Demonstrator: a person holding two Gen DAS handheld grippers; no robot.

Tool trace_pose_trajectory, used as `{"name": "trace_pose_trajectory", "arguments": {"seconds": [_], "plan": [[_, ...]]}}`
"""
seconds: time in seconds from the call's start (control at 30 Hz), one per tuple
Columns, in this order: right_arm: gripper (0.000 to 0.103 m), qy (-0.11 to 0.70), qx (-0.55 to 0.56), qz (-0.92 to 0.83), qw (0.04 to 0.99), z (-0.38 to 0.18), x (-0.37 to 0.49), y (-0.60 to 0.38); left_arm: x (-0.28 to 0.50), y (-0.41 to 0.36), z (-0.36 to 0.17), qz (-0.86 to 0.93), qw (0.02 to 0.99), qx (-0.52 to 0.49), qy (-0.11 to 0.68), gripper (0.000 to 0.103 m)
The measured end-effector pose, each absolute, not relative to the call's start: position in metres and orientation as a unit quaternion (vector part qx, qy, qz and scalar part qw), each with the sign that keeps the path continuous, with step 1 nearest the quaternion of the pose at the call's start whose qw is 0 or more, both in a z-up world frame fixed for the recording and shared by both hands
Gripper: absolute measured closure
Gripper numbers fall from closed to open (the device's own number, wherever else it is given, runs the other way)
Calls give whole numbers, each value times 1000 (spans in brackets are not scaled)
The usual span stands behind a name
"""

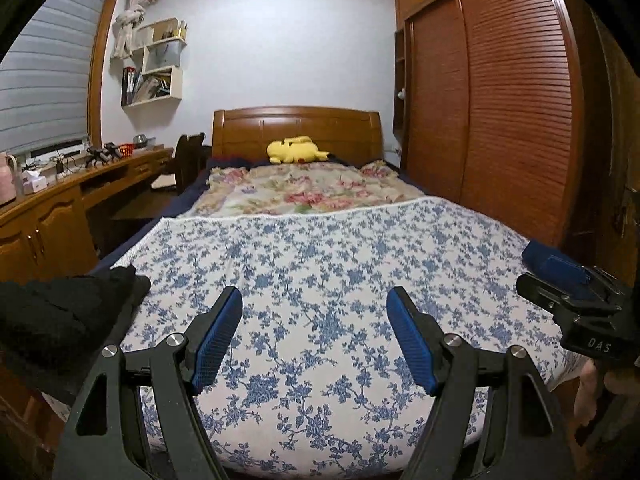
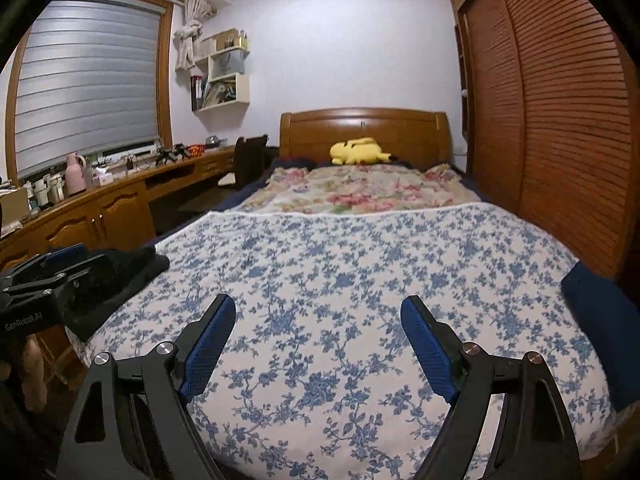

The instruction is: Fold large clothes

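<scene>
From the left wrist, the left tool (image 1: 314,306) hung wide open and empty over the bed's blue-flowered cover (image 1: 320,264); black clothes (image 1: 56,316) lay near left. From the right wrist, the right tool (image 2: 318,314) gaped empty too, a dark blue garment (image 2: 600,320) at right. Folding looked unstarted; next, a garment needs grasping.

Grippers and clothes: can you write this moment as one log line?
left gripper: open, empty | right gripper: open, empty | black garment: left bed edge, untouched | blue garment: right edge | stage: folding not started
</scene>
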State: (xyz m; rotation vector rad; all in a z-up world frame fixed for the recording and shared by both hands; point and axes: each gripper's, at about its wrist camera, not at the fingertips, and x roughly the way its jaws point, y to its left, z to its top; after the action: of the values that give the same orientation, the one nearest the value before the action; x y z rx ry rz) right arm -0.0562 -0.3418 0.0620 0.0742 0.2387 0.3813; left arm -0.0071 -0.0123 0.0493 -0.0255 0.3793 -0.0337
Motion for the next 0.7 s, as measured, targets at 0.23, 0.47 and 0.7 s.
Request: {"name": "trace_pose_trajectory", "arguments": {"seconds": [0.23, 0.47, 0.7], "plan": [[17, 90, 36, 170, 981, 54, -69, -347, -17, -17, 59, -19, 985, -4, 170, 28], [17, 88, 41, 168, 981, 49, -67, -348, -19, -18, 58, -24, 985, -7, 169, 28], [17, 90, 46, 166, 981, 50, -63, -349, -20, -19, 58, -21, 986, -6, 168, 28]]}}
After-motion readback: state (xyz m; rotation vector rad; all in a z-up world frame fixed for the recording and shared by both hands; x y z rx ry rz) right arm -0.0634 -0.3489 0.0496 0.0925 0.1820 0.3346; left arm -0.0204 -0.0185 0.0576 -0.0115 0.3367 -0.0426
